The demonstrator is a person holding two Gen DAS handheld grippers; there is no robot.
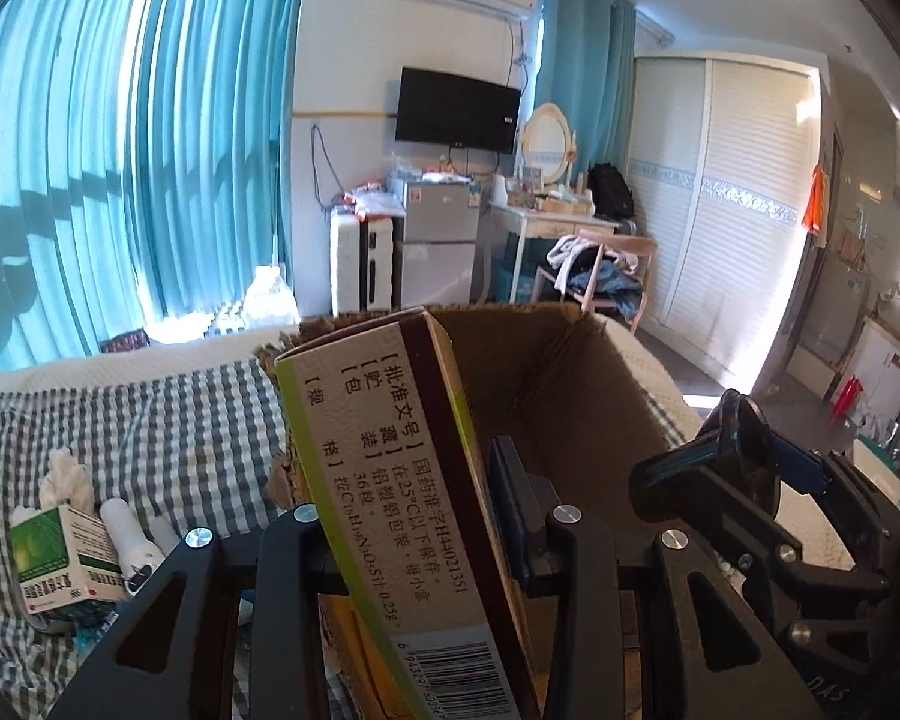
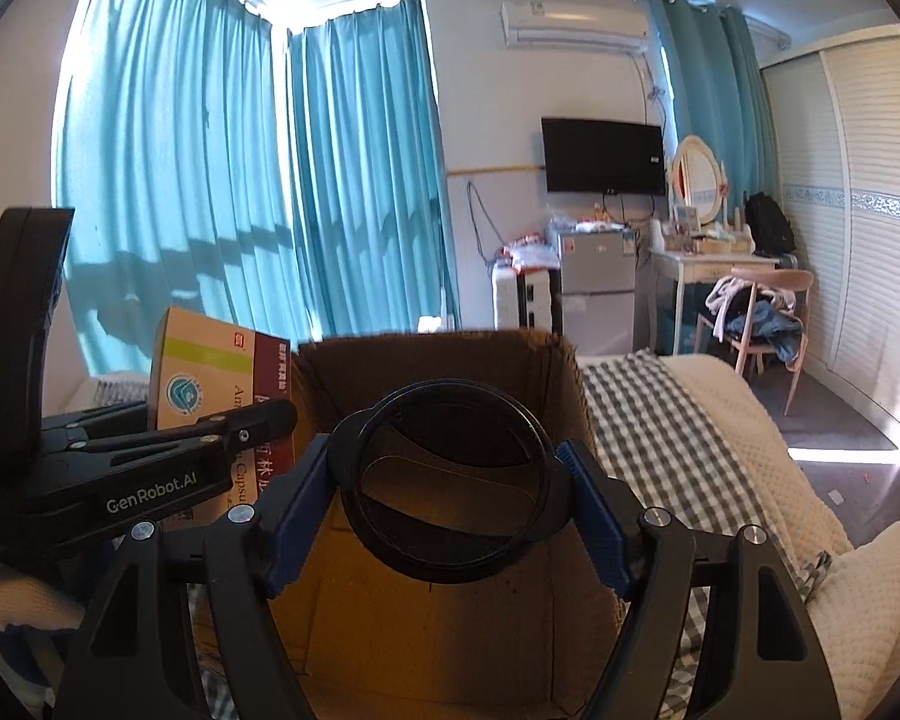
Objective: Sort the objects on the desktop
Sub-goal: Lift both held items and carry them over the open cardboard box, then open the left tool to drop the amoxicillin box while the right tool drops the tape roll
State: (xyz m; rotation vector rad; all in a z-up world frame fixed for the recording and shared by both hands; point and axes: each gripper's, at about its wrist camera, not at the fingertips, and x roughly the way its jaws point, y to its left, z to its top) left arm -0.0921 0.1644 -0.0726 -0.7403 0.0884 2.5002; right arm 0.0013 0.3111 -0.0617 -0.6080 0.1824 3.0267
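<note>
My left gripper (image 1: 408,516) is shut on a tall medicine box (image 1: 384,468) with a green stripe, printed text and a barcode, held tilted. Behind it stands an open brown cardboard box (image 1: 546,372) on the bed. My right gripper (image 2: 450,498) is shut on a round black ring-shaped lid (image 2: 450,552), its blue pads (image 2: 594,516) pressing both sides, right over the cardboard box (image 2: 450,354). In the right wrist view the left gripper (image 2: 270,420) and its medicine box (image 2: 210,372) sit just left of the cardboard box.
On the checked sheet (image 1: 180,420) at the left lie a small green and white medicine box (image 1: 60,558), a white bottle (image 1: 129,540) and a white wad (image 1: 66,474). A white knitted blanket (image 2: 750,450) covers the bed's right side. A chair (image 2: 762,312) stands beyond.
</note>
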